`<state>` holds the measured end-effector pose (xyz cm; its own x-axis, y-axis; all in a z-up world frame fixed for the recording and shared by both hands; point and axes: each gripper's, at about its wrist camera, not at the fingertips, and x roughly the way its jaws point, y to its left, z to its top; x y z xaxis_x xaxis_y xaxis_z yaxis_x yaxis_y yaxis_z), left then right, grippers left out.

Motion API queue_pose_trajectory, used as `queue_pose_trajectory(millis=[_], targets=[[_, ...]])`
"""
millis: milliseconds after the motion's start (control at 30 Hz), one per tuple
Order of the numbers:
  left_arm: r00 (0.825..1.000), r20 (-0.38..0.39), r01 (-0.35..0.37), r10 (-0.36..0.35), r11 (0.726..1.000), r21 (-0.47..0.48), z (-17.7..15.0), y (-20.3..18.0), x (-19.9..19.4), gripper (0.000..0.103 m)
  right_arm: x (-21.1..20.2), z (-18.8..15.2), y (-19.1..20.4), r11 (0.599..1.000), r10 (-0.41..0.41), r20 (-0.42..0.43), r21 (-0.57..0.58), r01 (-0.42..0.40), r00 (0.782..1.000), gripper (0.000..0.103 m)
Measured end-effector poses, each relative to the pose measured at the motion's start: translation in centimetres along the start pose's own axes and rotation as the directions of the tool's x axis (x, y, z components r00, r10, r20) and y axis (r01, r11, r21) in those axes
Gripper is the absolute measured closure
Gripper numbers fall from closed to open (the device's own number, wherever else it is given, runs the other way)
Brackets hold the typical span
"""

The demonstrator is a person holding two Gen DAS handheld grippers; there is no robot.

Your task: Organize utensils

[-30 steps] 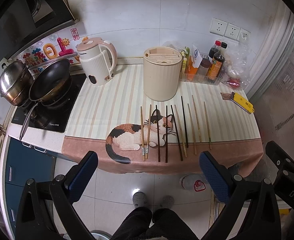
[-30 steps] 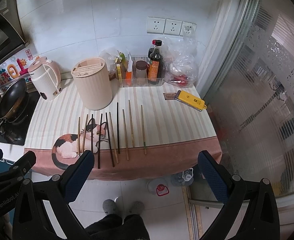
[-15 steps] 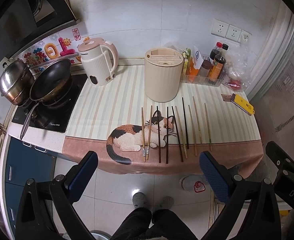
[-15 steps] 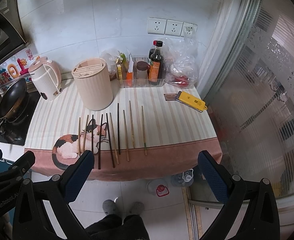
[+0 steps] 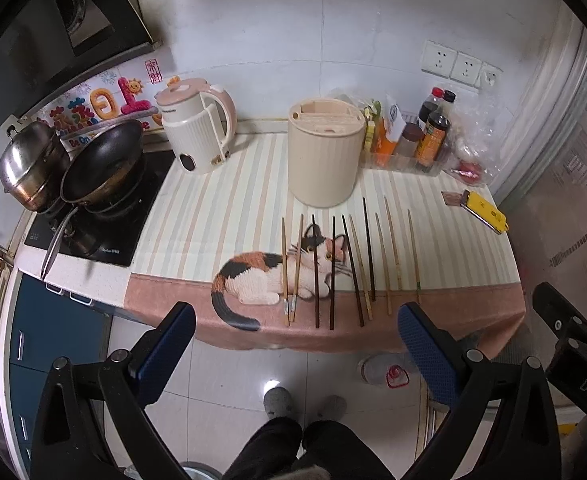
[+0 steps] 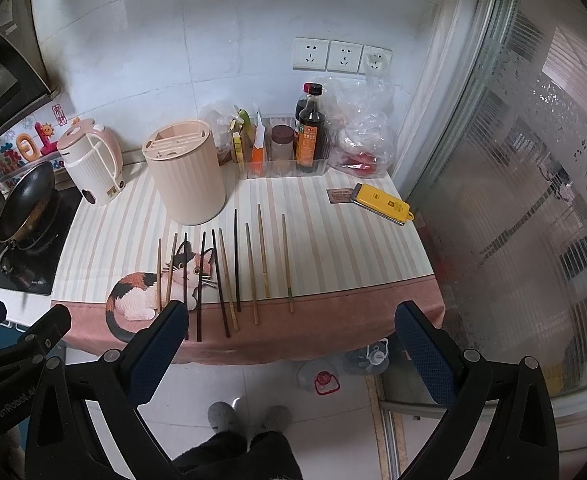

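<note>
Several chopsticks (image 5: 349, 264), some dark and some light wood, lie side by side on the striped cat-print cloth (image 5: 221, 216) near the counter's front edge; they also show in the right wrist view (image 6: 229, 276). A beige ribbed utensil holder (image 5: 325, 152) with slots on top stands behind them, also in the right wrist view (image 6: 185, 176). My left gripper (image 5: 295, 332) is open and empty, held above the floor in front of the counter. My right gripper (image 6: 289, 332) is open and empty, to the right of the left one.
A pink-and-white kettle (image 5: 197, 132) stands left of the holder. A wok (image 5: 101, 160) and a steel pot (image 5: 29, 168) sit on the hob. A clear tray of sauce bottles (image 5: 425, 140), a plastic bag (image 6: 361, 128) and a yellow tool (image 5: 485, 212) are at the back right. A glass door (image 6: 533, 200) stands right.
Both grippers have drifted very slightly toward the counter. Nothing on the counter has moved.
</note>
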<state>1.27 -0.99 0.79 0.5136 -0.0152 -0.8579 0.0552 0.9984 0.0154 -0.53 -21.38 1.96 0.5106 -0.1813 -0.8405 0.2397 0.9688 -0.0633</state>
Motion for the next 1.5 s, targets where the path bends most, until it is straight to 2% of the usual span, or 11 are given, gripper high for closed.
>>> queue_pose_trajectory(millis=[267, 333, 533, 667, 833, 967, 1033, 1100, 1167, 1233, 1500], targets=[[0.976, 0.120, -0.179, 0.182, 0.983, -0.035, 2.4, 0.7, 4.5, 0.000, 5.0, 1.1, -2.0, 0.994, 0.070, 0.020, 0.082, -0.072, 0.997, 0.000], [0.965, 0.109, -0.233, 0.237, 0.971, -0.047, 3.3, 1.3, 6.8, 0.000, 7.6, 1.4, -2.2, 0.991, 0.103, -0.004, 0.091, -0.103, 0.995, 0.008], [0.970, -0.083, -0.234, 0.228, 0.970, -0.070, 4.7, 3.9, 16.3, 0.000, 15.9, 1.9, -0.3, 0.989, 0.146, -0.082, 0.027, -0.144, 0.986, 0.047], [0.959, -0.237, -0.178, 0.157, 0.982, -0.069, 4.3, 4.6, 23.4, 0.002, 21.9, 2.1, 1.6, 0.984, 0.178, -0.170, 0.011, -0.179, 0.969, 0.059], [0.922, -0.384, -0.081, 0.045, 0.994, -0.078, 3.9, 4.4, 31.3, 0.023, 28.8, 2.1, 4.3, 0.982, 0.187, -0.268, 0.035, -0.185, 0.945, 0.059], [0.890, -0.455, -0.047, 0.011, 0.997, -0.069, 4.1, 4.3, 36.3, 0.040, 33.3, 2.3, 5.3, 0.977, 0.214, -0.351, 0.104, -0.189, 0.912, 0.059], [0.876, -0.483, -0.033, -0.003, 0.997, -0.065, 4.1, 4.3, 37.9, 0.057, 35.3, 2.3, 5.9, 0.975, 0.220, -0.393, 0.128, -0.183, 0.893, 0.059], [0.864, -0.503, -0.024, -0.002, 0.999, -0.045, 4.2, 4.2, 39.0, 0.067, 37.1, 2.3, 6.5, 0.973, 0.226, -0.430, 0.142, -0.182, 0.874, 0.059], [0.869, -0.495, -0.011, -0.002, 1.000, -0.023, 4.3, 3.8, 39.2, 0.075, 38.6, 2.3, 7.4, 0.971, 0.236, -0.459, 0.149, -0.187, 0.857, 0.059], [0.872, -0.490, 0.010, -0.011, 1.000, -0.004, 4.6, 3.4, 39.2, 0.098, 39.5, 2.3, 8.2, 0.969, 0.244, -0.477, 0.152, -0.195, 0.844, 0.059], [0.881, -0.473, 0.015, 0.020, 0.998, 0.069, 6.1, 4.1, 39.9, 0.098, 43.2, 2.8, 12.4, 0.976, 0.212, -0.530, 0.077, -0.203, 0.821, 0.076]])
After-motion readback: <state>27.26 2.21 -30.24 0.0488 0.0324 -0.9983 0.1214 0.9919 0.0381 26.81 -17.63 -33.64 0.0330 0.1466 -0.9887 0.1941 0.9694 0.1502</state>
